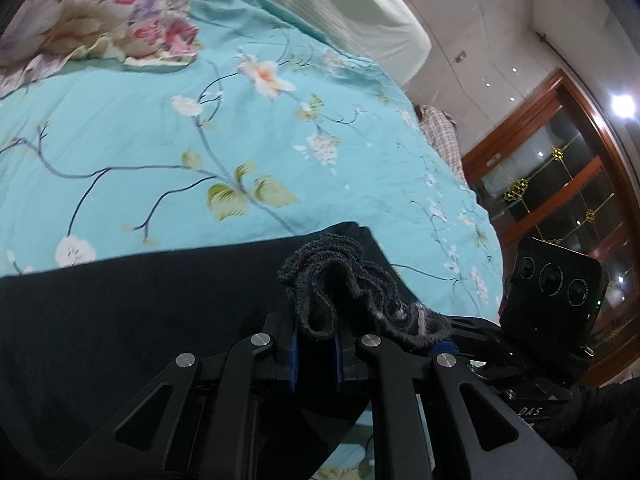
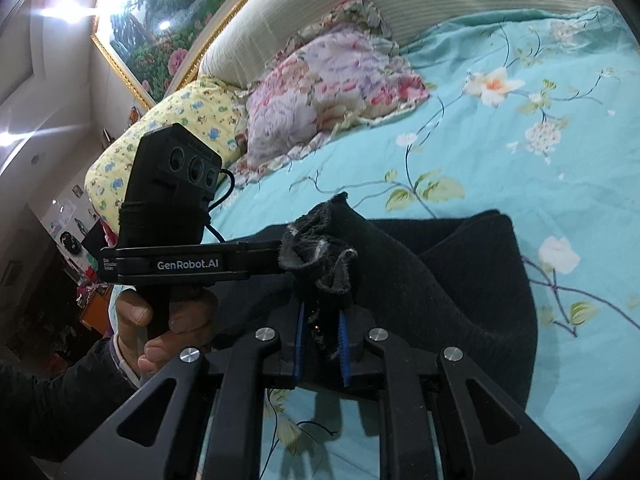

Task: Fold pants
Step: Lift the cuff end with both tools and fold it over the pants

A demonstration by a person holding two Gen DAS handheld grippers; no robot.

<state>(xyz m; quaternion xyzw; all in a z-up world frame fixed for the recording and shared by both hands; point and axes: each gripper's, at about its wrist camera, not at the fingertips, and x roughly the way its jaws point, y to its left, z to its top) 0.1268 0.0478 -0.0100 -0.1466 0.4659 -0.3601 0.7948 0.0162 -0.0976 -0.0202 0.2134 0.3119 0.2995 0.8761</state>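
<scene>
We hold the black pants (image 2: 460, 280) by one bunched edge, left tongs (image 1: 316, 344) and right tongs (image 2: 322, 340) side by side, both pinched narrow on it, the rest trailing across the bed (image 2: 500, 168) beyond them.

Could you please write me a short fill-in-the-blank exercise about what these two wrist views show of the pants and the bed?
1. The pants being folded are ____ in colour.
2. They lie on a bedsheet whose background colour is ____.
3. The right gripper is shut on a bunched edge of the ____.
4. Beside the floral pillow, the other pillow is ____ with small prints.

Missing words: black; turquoise; pants; yellow
</scene>
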